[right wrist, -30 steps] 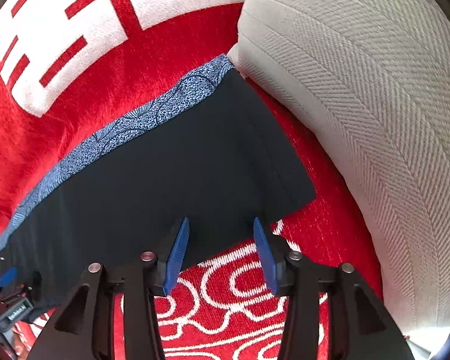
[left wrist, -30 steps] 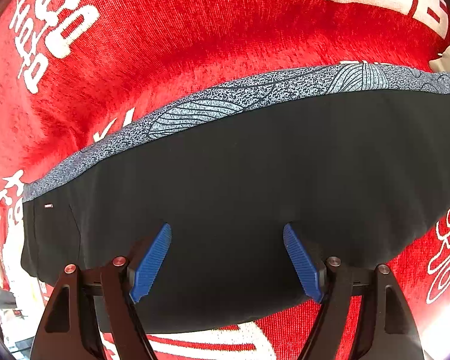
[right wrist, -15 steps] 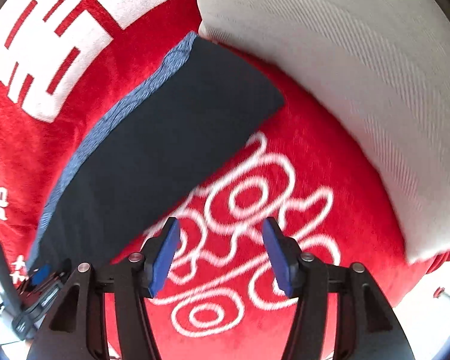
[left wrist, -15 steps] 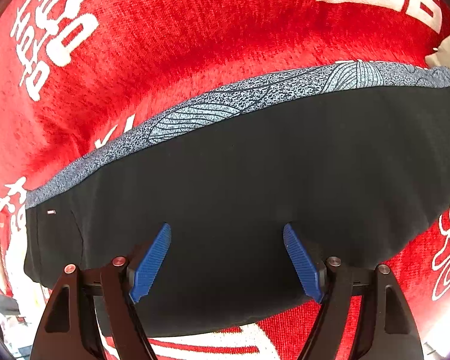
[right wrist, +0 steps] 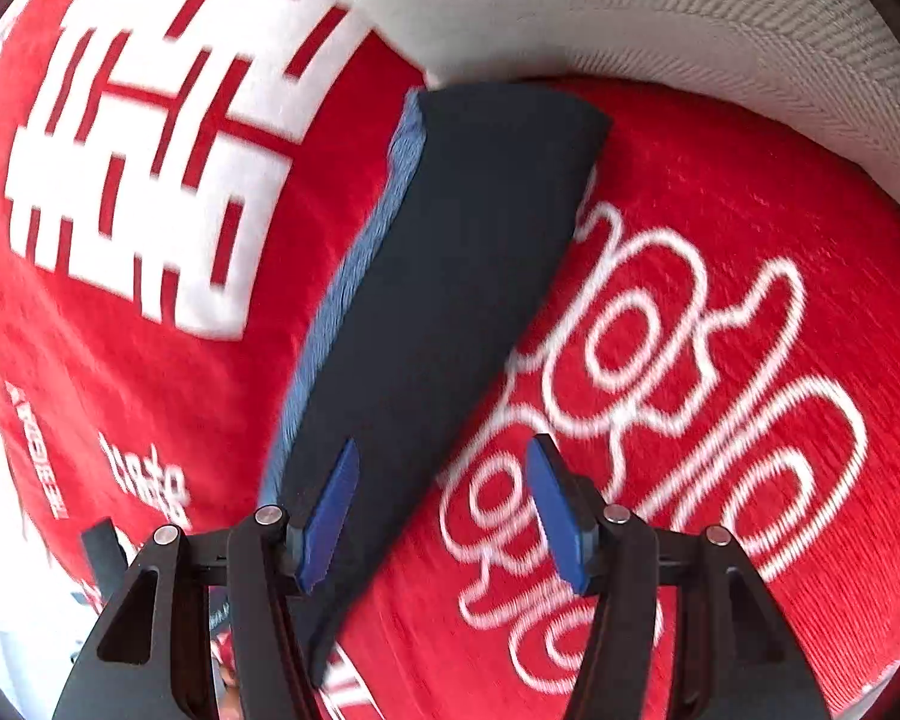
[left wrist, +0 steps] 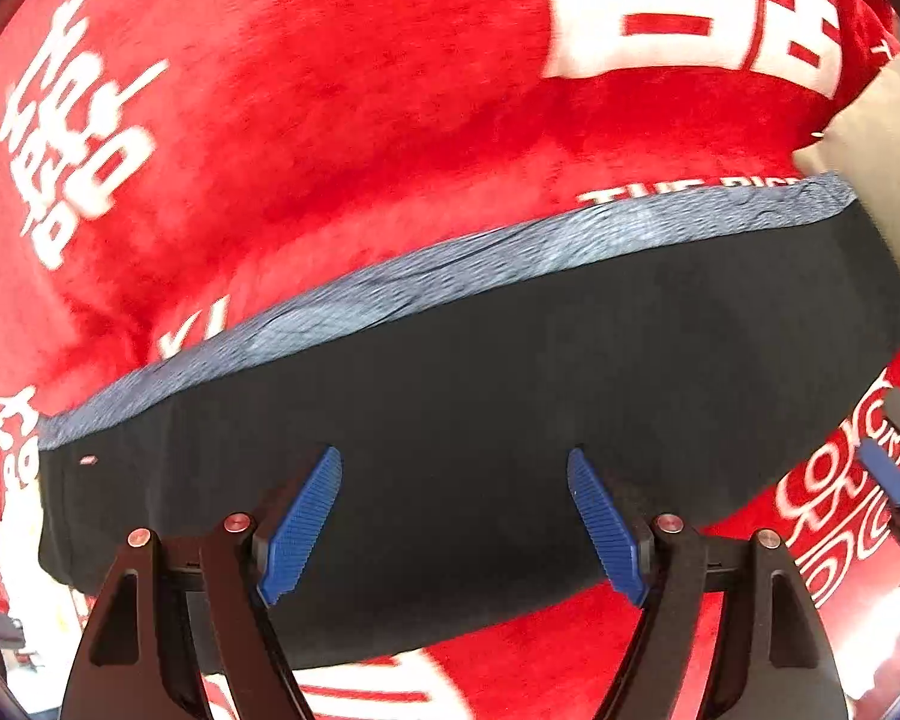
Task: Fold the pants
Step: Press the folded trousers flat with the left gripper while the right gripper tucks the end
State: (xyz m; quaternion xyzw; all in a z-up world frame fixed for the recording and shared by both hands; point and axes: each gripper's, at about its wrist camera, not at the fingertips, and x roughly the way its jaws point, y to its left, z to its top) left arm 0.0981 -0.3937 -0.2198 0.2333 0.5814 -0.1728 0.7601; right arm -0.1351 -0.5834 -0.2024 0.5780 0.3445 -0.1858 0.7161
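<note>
Pants (left wrist: 510,420) folded flat on red blanket (left wrist: 330,150), left gripper (left wrist: 453,516) and right gripper (right wrist: 441,510) both released above.

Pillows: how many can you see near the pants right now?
1. A single grey-white pillow lies on the red blanket, touching the far end of the folded black pants; it also shows at the left wrist view's right edge. Others could lie outside both views.

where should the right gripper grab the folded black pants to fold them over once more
A judgement: take the short end of the pants nearest the white pillow, at the black corner away from the patterned grey-blue band. That end lies flat on the red blanket with its edge exposed. Bring the right gripper, jaws open and empty, in low from the blanket side, slipping one finger under the edge.
</note>
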